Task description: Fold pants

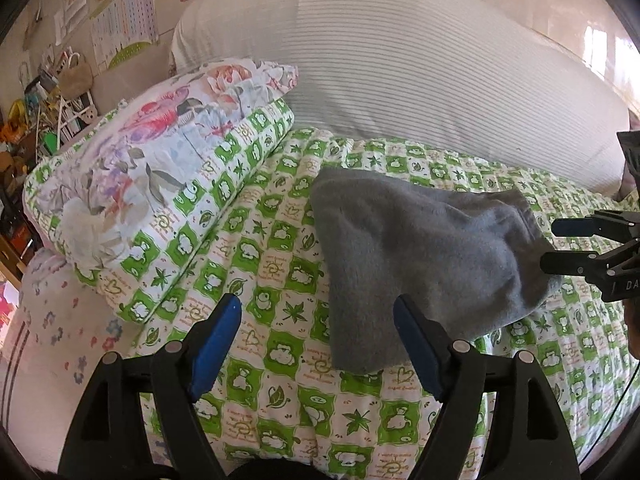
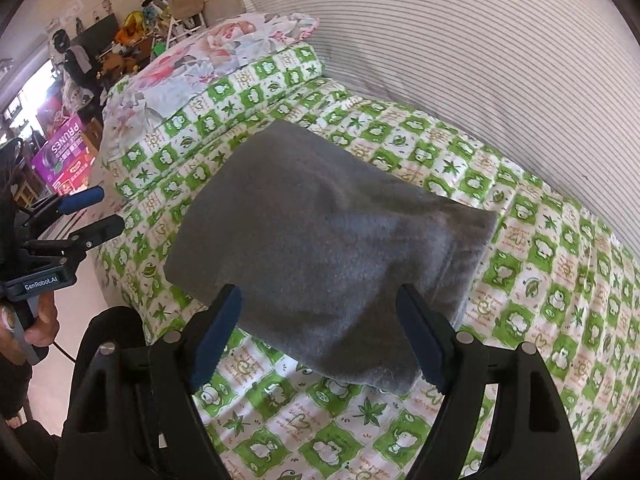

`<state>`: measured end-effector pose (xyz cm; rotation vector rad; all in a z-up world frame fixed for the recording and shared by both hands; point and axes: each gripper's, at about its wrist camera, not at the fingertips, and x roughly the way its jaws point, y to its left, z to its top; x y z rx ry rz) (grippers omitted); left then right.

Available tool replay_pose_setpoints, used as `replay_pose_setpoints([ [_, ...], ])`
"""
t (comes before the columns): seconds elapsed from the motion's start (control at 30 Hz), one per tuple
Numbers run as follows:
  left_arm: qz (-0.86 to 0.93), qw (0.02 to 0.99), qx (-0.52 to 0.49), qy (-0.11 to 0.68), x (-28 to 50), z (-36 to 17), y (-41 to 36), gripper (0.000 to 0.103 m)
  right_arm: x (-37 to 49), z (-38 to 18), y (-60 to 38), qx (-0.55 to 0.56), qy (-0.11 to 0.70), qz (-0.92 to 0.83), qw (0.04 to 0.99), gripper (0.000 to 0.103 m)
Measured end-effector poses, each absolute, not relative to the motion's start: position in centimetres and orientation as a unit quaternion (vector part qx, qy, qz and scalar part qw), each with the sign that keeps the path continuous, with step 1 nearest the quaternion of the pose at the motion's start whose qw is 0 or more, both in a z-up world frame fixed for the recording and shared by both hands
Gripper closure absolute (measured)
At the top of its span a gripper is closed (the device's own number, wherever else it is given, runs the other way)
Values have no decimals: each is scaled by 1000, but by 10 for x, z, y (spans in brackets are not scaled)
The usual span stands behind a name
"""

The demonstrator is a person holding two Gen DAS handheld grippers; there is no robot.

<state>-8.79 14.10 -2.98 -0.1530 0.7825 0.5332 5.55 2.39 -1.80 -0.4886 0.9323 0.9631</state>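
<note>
The grey pants [image 1: 420,264] lie folded into a compact bundle on the green-and-white quilt [image 1: 280,364]. My left gripper [image 1: 316,308] is open and empty, hovering over the quilt just left of the bundle's near corner. In the same view my right gripper [image 1: 549,245] comes in from the right edge, open, beside the bundle's right end. In the right wrist view the pants [image 2: 320,240] fill the middle of the quilt [image 2: 560,280]. My right gripper [image 2: 319,300] stands open above their near edge, pads clear of the cloth. A hand holds the open left gripper [image 2: 110,208] at the left.
A floral pillow [image 1: 160,152] on a folded green-checked quilt sits at the left of the bed. A large striped white bolster [image 1: 440,72] runs along the back. The bed edge drops to the floor at the left, where cluttered shelves [image 2: 132,48] and a purple box [image 2: 64,156] stand.
</note>
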Motion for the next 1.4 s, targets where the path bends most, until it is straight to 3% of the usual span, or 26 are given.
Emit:
replay_pose_setpoints([
  [0.93,217,901,-101,363,-81,-25,131,24,48,-32,32,-258,418,444,749,22],
  [1.4,223,902,-55,365,-71,-25,117,24,51,-37,26,-252,428,439,749,22],
])
